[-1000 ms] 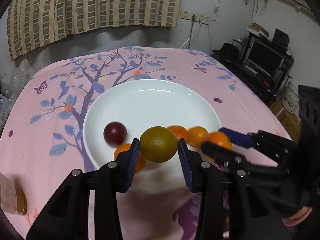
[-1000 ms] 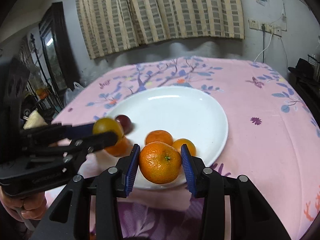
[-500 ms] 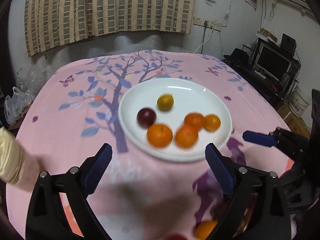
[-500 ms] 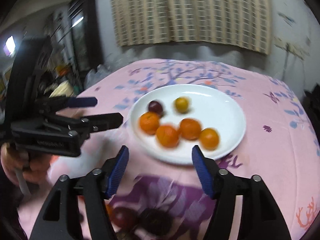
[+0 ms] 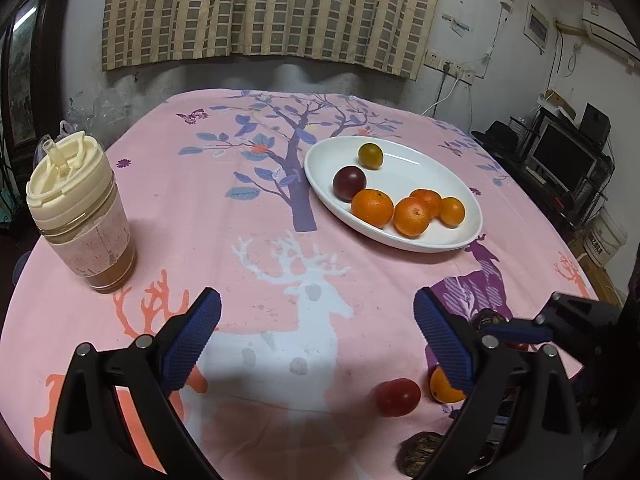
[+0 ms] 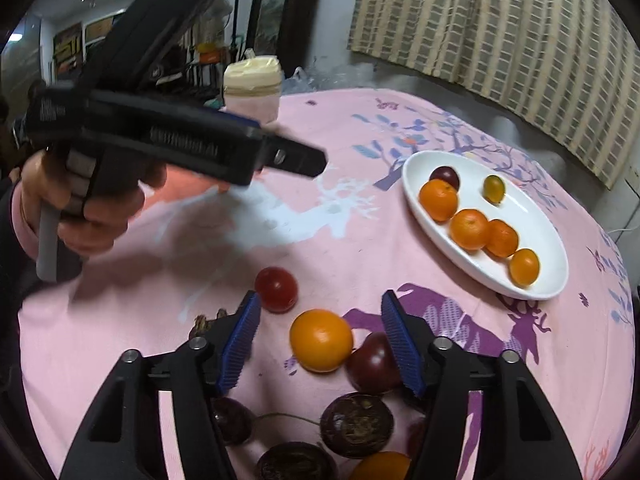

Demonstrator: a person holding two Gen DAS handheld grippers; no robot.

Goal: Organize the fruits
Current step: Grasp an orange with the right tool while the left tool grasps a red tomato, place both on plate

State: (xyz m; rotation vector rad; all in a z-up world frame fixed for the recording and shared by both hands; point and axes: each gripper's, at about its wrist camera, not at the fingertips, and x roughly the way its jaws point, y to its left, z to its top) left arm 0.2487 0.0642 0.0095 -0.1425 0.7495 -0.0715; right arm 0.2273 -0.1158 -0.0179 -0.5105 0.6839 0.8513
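Right wrist view: right gripper (image 6: 320, 340) straddles a loose orange (image 6: 321, 340), jaws just closing, pads apparently not yet touching. Left gripper (image 5: 316, 340) has just spread wide, empty. Six fruits sit on the plate (image 6: 552, 240). Step: fetching the next piece; next, pinch and lift without nudging the plum (image 6: 374, 364) alongside

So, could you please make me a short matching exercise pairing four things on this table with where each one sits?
Things:
1. green-yellow fruit
2. cup with a lid
3. red fruit
4. lone orange

Places:
A. between the open fingers of the right gripper
B. on the white plate
C. on the cloth just beyond the right gripper's left finger
D. standing on the cloth far from the plate

Pairs: 1-B, 2-D, 3-C, 4-A
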